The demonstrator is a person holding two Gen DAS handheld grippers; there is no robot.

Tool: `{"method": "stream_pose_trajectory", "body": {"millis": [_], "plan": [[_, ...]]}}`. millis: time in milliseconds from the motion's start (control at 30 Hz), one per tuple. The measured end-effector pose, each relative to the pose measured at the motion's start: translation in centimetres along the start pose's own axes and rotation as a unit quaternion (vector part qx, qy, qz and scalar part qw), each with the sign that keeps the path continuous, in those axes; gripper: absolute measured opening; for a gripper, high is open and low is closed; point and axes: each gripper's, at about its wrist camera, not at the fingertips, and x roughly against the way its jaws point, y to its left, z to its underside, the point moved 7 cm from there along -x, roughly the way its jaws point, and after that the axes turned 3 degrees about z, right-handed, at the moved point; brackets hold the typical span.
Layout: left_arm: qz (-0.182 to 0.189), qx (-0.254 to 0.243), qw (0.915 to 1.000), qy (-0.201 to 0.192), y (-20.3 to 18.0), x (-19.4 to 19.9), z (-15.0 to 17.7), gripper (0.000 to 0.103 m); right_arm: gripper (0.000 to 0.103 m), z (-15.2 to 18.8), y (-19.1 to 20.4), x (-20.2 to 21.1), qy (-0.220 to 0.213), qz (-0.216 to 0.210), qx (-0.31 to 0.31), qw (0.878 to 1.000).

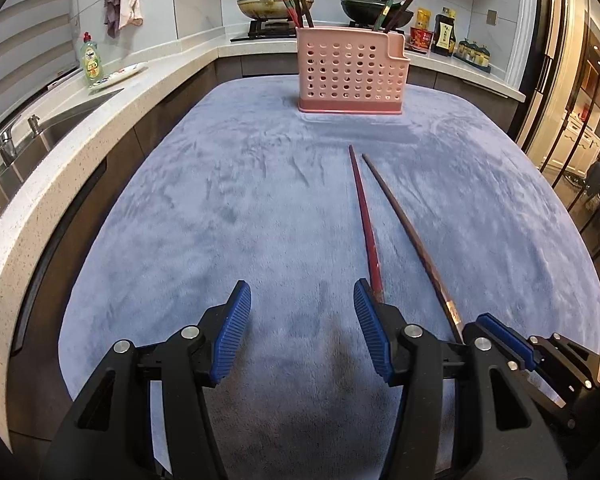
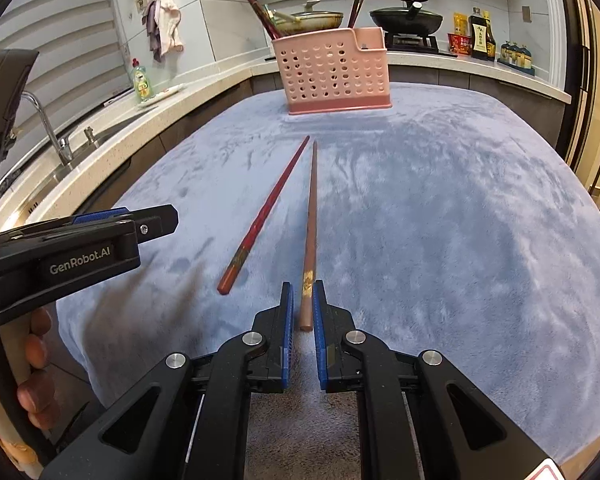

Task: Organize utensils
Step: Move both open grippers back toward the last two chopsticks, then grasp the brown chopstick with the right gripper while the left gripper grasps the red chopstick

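Note:
Two chopsticks lie on the blue cloth [image 1: 220, 200]. The red chopstick [image 1: 365, 216] also shows in the right wrist view [image 2: 268, 208]. The brown chopstick [image 1: 408, 236] lies beside it and shows in the right wrist view [image 2: 311, 216]. My left gripper [image 1: 302, 308] is open and empty, its right finger next to the red chopstick's near end. My right gripper [image 2: 303, 300] is shut on the brown chopstick's near end, which rests on the cloth. The pink perforated utensil holder [image 1: 350, 70] stands at the far end with several chopsticks in it, and shows in the right wrist view [image 2: 334, 70].
A white countertop [image 1: 100, 120] with a sink and tap [image 2: 48, 128] runs along the left. A green dish soap bottle [image 1: 91, 60] stands there. Pans [image 1: 276, 4] on a stove and sauce bottles [image 1: 444, 34] stand behind the holder. A glass door is at the right.

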Motion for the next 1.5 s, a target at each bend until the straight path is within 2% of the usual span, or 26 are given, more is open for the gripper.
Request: {"method": "stream_pose_trajectory", "body": {"millis": [100,233,967,1100,1367,1500], "plan": [[0.001,-0.002,1.0,0.004,-0.1,-0.2,0.5,0.053,0.011,0.4,0.0,-0.5,0.005,0.003,-0.002,1.0],[0.002,-0.004,1.0,0.005,-0.3,-0.3,0.7,0.061,0.011,0.7,-0.2,-1.1,0.011,0.007,-0.001,1.0],[0.032,-0.029,0.9985,0.035,-3.0,-2.8,2.3,0.06,0.007,0.9,-1.1,-1.2,0.009,0.007,-0.013,1.0],[0.033,-0.03,0.9982,0.041,-3.3,-3.6,2.4,0.057,0.007,1.0,-1.5,-1.0,0.009,0.01,-0.018,1.0],[0.024,-0.031,0.9983,0.044,-3.3,-4.4,2.3,0.041,0.007,1.1,-1.9,-0.9,0.008,0.012,-0.022,1.0],[0.023,-0.032,0.9983,0.044,-3.3,-4.5,2.2,0.017,0.007,1.1,-1.9,-0.9,0.009,0.012,-0.022,1.0]]}}
